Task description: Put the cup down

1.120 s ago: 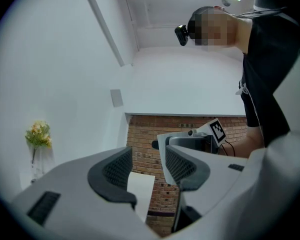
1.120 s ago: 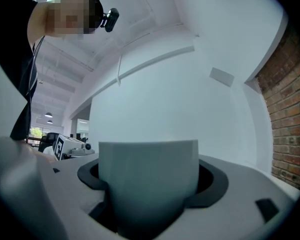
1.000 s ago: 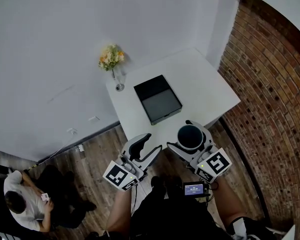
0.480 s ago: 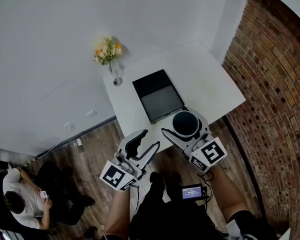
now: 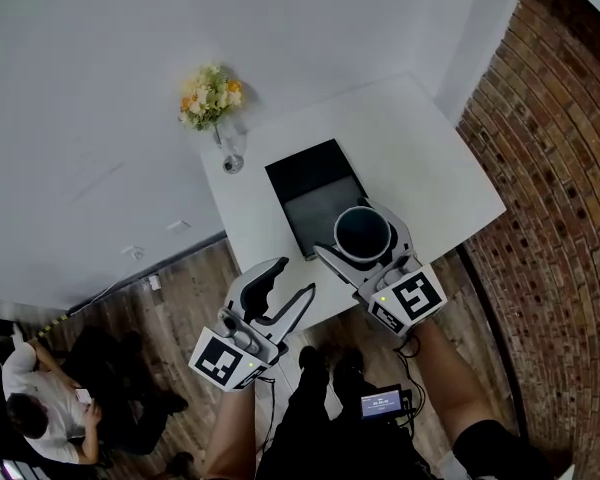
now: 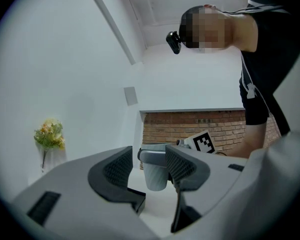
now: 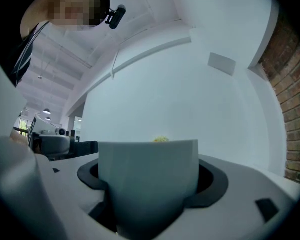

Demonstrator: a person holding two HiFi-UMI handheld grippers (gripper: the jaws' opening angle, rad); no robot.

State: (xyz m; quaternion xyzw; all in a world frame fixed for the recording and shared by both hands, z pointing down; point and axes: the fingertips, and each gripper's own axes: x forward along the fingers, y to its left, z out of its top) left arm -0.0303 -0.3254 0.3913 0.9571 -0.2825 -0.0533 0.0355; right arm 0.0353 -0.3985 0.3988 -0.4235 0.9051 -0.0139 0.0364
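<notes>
A pale grey cup (image 5: 363, 230) with a dark inside stands upright between the jaws of my right gripper (image 5: 351, 229), which is shut on its sides. It hangs over the white table (image 5: 420, 158), at the near right corner of a black tray (image 5: 315, 193). In the right gripper view the cup (image 7: 147, 179) fills the space between the pads. My left gripper (image 5: 293, 279) is open and empty at the table's near edge. The left gripper view looks through its open jaws at the held cup (image 6: 156, 178) beyond them.
A glass vase of flowers (image 5: 208, 96) stands at the table's far left corner, against the white wall. A brick wall (image 5: 560, 168) runs along the right. A seated person (image 5: 40, 408) is on the wooden floor at the lower left.
Both grippers have moved forward towards the table. The cup has gone from the table's near edge to a spot over the table beside the black tray.
</notes>
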